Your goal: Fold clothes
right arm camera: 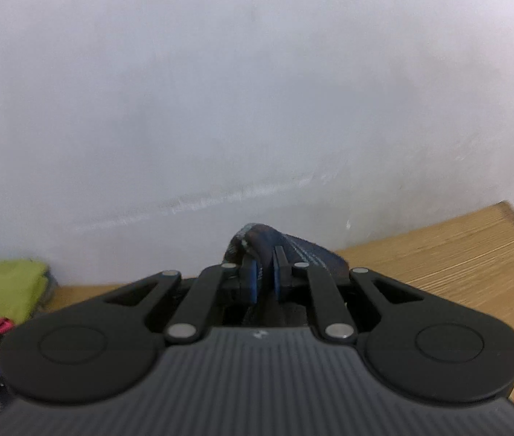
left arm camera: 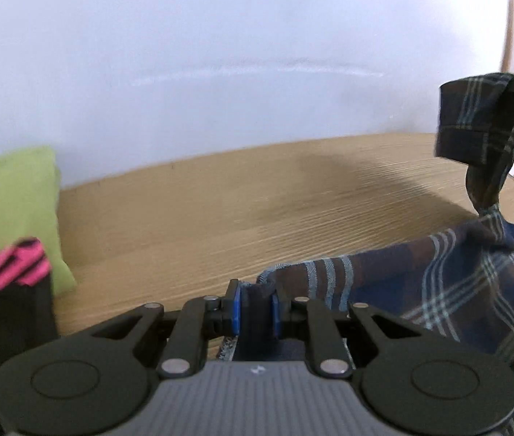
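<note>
Left tool (left arm camera: 256, 309) pinching plaid shirt (left arm camera: 456, 283) edge, right tool (right arm camera: 265, 276) pinching another part

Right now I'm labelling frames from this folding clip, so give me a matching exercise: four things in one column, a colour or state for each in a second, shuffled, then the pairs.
Things:
1. plaid shirt
2. green cloth
3. table
4. left gripper

States or colours:
A. light wood, bare in the middle
B. shut on dark fabric
C. folded, lime, at the left by the wall
D. navy with pale stripes, lifted at two points

Pairs: 1-D, 2-C, 3-A, 4-B
</note>
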`<state>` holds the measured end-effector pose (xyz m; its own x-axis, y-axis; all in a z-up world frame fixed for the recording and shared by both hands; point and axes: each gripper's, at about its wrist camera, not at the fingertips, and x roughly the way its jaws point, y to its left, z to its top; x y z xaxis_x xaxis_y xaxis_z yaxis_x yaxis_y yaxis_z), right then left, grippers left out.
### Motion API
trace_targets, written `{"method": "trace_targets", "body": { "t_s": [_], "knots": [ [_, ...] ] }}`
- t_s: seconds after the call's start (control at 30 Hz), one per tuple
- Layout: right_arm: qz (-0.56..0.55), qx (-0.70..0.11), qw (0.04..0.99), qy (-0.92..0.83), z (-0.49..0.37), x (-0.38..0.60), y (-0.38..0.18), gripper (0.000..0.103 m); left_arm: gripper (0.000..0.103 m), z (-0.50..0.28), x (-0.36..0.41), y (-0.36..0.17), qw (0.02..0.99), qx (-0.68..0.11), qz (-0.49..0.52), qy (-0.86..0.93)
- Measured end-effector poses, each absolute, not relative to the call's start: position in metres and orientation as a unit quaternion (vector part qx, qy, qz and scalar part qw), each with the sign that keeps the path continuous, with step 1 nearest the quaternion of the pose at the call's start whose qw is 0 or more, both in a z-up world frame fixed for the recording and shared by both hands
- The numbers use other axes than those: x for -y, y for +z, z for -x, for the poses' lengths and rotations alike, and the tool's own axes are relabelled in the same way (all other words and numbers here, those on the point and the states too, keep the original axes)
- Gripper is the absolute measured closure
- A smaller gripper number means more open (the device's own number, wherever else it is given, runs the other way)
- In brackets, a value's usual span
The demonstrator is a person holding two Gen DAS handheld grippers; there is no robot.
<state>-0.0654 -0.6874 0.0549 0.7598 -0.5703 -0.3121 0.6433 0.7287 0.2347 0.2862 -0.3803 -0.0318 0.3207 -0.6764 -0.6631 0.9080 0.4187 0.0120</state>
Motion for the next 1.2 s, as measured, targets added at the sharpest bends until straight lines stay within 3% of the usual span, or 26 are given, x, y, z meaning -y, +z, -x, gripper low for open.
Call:
{"method": "trace_targets", "body": {
  "t_s": [0.2, 0.43, 0.6, 0.83, 1.07, 1.13, 1.2],
  "knots": [
    [-0.119, -0.100, 0.917, -0.368, 0.162, 0.566, 0.065, 0.092, 0.085, -0.234, 0.345, -0.007, 0.786, -0.253, -0.225, -0.518],
    [-0.144, -0.192, 0.880, -0.410, 0.222, 0.445, 0.003, 0.092, 0.082, -0.189, 0.294, -0.042, 0.765, -0.279, -0.266, -0.516],
    [-0.168, -0.230, 0.863, -0.416, 0.235, 0.416, -0.032, 0.092, 0.078, -0.158, 0.282, -0.075, 0.752, -0.259, -0.341, -0.501],
    [-0.157, -0.382, 0.849, -0.330, 0.206, 0.411, -0.066, 0.085, 0.074, -0.144, 0.288, -0.098, 0.764, -0.238, -0.387, -0.458],
    [-0.096, -0.321, 0.926, -0.175, 0.169, 0.383, 0.006, 0.077, 0.075, -0.134, 0.287, -0.100, 0.769, -0.232, -0.389, -0.451],
    [-0.089, -0.293, 0.940, -0.147, 0.142, 0.389, 0.015, 0.062, 0.073, -0.136, 0.277, -0.093, 0.771, -0.247, -0.374, -0.452],
    [-0.108, -0.283, 0.944, -0.130, 0.100, 0.400, 0.009, 0.058, 0.068, -0.138, 0.264, -0.086, 0.774, -0.261, -0.359, -0.452]
  ]
}}
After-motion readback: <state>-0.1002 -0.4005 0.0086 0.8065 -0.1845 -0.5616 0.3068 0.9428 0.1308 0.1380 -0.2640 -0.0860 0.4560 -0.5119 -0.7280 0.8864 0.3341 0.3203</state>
